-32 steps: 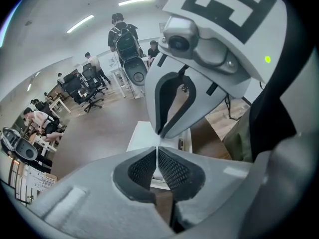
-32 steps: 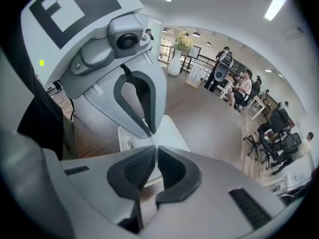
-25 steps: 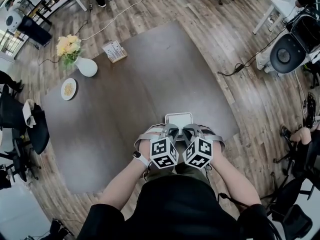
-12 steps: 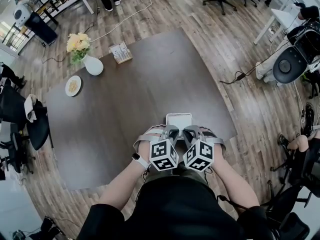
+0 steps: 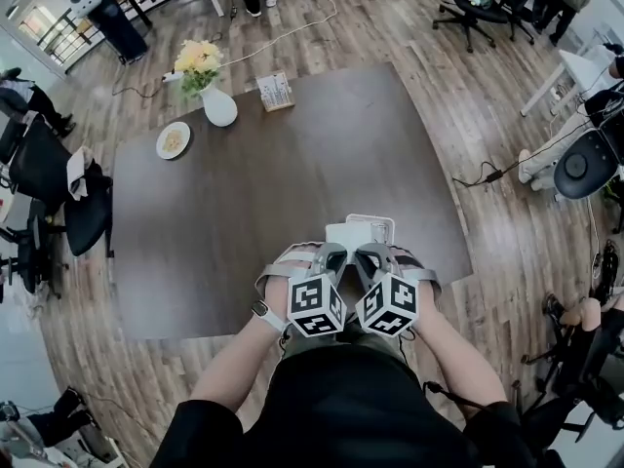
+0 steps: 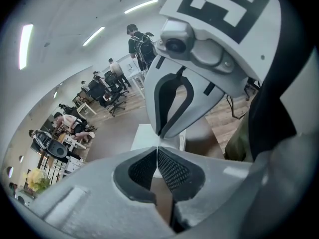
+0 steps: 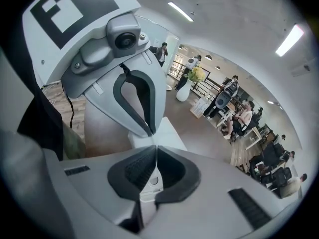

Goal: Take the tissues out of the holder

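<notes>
The white square tissue holder (image 5: 353,234) stands on the dark table (image 5: 253,213) near its front edge. It also appears just beyond the jaws as a white block in the left gripper view (image 6: 144,136) and in the right gripper view (image 7: 168,133). My left gripper (image 5: 334,253) and right gripper (image 5: 370,253) are side by side at the holder's near side, with their marker cubes almost touching. The left gripper (image 6: 157,147) is shut with nothing between its pads. The right gripper (image 7: 156,146) is shut and empty too. Whether the tips touch the holder is hidden.
At the table's far side stand a white vase of yellow flowers (image 5: 216,105), a small plate (image 5: 174,139) and a small box (image 5: 277,91). A black chair (image 5: 83,203) is at the table's left end. Office chairs and people are further off.
The head view has shifted, so the vase, plate and table now sit further right. Both grippers stay together at the holder, and the holder looks a little turned.
</notes>
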Demonstrator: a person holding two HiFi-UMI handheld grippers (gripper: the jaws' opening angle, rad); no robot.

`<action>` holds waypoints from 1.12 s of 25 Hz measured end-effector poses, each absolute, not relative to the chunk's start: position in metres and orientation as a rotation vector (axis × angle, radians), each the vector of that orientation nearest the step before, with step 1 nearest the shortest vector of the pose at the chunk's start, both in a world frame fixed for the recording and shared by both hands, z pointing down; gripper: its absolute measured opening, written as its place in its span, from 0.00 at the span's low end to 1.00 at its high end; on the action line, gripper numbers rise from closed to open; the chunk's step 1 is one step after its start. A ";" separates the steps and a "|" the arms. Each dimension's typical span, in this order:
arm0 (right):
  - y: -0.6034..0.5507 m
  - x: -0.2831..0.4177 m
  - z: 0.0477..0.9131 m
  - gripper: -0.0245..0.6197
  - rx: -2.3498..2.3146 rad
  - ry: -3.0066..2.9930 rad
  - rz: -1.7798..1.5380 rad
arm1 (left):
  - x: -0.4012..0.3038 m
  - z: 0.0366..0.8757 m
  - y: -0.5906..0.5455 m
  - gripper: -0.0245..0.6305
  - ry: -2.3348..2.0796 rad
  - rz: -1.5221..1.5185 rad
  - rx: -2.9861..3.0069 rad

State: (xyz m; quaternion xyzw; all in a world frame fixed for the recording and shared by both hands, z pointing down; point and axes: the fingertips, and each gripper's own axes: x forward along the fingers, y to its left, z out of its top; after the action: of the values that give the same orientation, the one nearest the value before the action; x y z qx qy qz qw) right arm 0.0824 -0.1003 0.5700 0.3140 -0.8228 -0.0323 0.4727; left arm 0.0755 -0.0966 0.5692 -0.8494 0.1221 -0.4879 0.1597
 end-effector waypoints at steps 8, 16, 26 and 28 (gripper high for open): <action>-0.097 0.036 0.564 0.06 0.683 -2.067 -0.156 | 0.030 0.562 -0.092 0.06 0.489 -1.437 -2.412; -0.101 -0.007 0.567 0.06 0.624 -2.082 -0.187 | -0.013 0.565 -0.096 0.06 0.539 -1.474 -2.416; -0.117 -0.037 0.586 0.06 0.585 -2.064 -0.175 | -0.043 0.585 -0.111 0.06 0.535 -1.503 -2.445; -0.119 -0.040 0.592 0.06 0.578 -2.058 -0.162 | -0.046 0.591 -0.114 0.06 0.519 -1.514 -2.450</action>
State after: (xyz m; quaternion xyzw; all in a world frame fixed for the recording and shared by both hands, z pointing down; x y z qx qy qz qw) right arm -0.0400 -0.1192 0.5915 0.2367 -0.8429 -0.0665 0.4786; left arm -0.0459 -0.1139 0.5908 -0.8323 0.1763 -0.5143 0.1077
